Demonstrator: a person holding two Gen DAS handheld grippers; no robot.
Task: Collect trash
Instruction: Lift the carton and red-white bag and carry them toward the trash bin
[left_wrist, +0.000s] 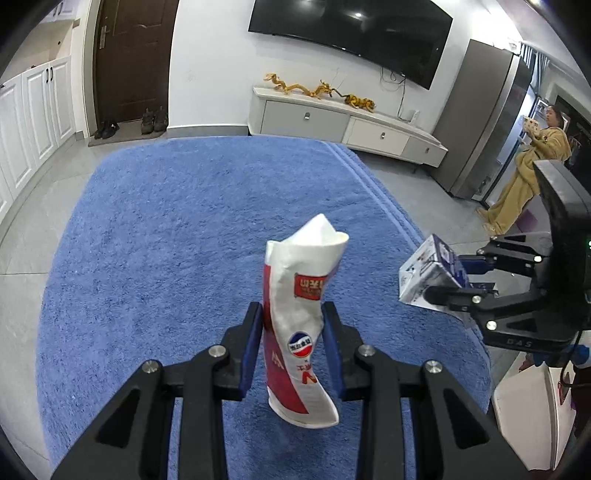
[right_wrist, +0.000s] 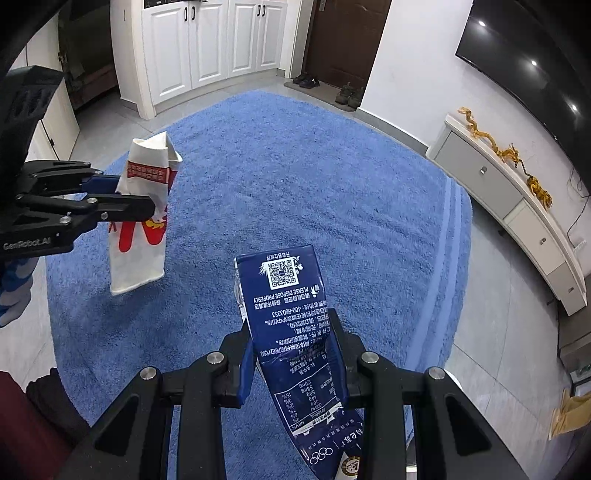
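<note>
My left gripper (left_wrist: 291, 347) clamps a crumpled red-and-white paper cup (left_wrist: 303, 328) at mid-body, above the blue rug (left_wrist: 166, 229). Empty and soft, it is light; firm pressure will flatten it further. My right gripper (right_wrist: 293, 354) clamps a squashed navy milk carton (right_wrist: 291, 332) across its creased middle: light, slick-coated, liable to slide.

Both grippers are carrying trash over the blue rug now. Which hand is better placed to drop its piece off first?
Neither, clearly. The left gripper is shut on the crushed red-and-white carton, the right gripper on the blue carton. Both hang over the blue rug, and no bin shows.
</note>
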